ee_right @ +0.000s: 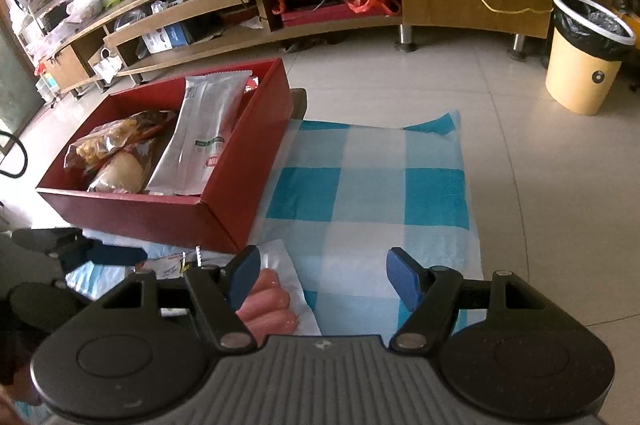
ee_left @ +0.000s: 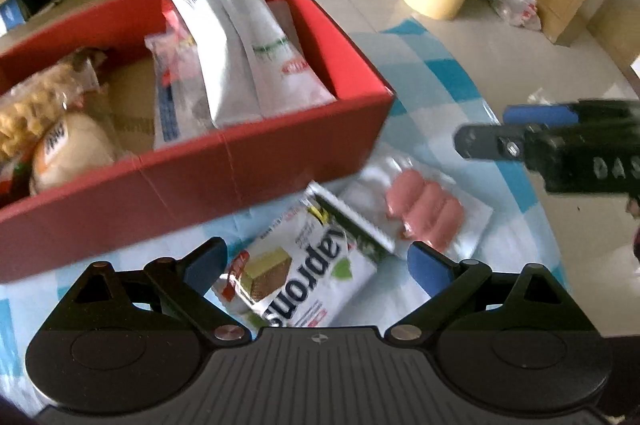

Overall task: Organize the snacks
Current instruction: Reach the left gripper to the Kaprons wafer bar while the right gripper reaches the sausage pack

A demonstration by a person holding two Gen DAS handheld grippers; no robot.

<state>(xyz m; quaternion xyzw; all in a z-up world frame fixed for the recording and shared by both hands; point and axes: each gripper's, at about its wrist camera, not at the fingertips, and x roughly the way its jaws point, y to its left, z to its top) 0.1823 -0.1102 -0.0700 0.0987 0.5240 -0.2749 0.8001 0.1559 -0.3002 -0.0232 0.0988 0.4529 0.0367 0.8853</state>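
White foil wafer packet (ee_left: 304, 273) lay lengthwise between the left gripper's (ee_left: 316, 265) open fingers (ee_left: 208, 261); the right gripper's (ee_right: 324, 277) fingers gaped empty.

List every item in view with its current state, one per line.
Red box: open, no lid, partly filled with snacks.
Wafer packet: sealed, flat on the checked cloth, outside the box, between the left gripper's open fingers.
Sausage pack: sealed, lying on the cloth beside the wafers.
Right gripper: open, over the sausage pack.
Bin: upright, open, lined.
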